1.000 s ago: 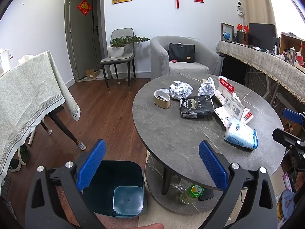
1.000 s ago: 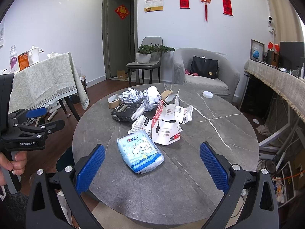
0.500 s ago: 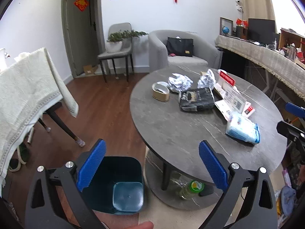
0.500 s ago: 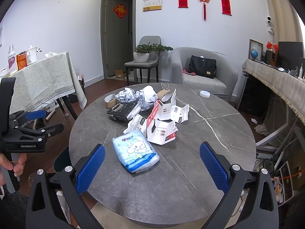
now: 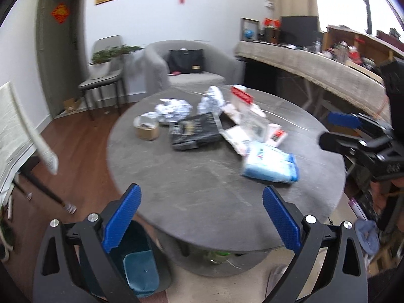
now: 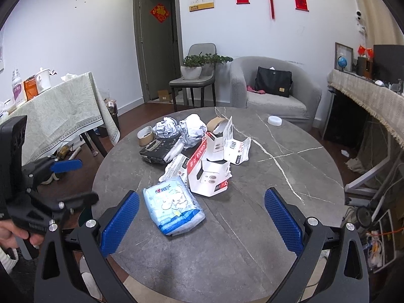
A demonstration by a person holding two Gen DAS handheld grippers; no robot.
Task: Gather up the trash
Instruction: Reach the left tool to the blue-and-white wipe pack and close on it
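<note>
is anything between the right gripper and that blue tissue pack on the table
Nothing visible is. The right gripper is open above the near part of the table, and the blue tissue pack lies just ahead of its left finger, with only bare tabletop between. The torn white box sits beyond it.

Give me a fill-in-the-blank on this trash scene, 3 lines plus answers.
1. Both hand-held grippers, left and right, are ___ and hold nothing.
2. The blue tissue pack lies on the round ___ table.
3. The teal bin stands on the ___, beside the table.

Missing words: open; grey; floor
</note>
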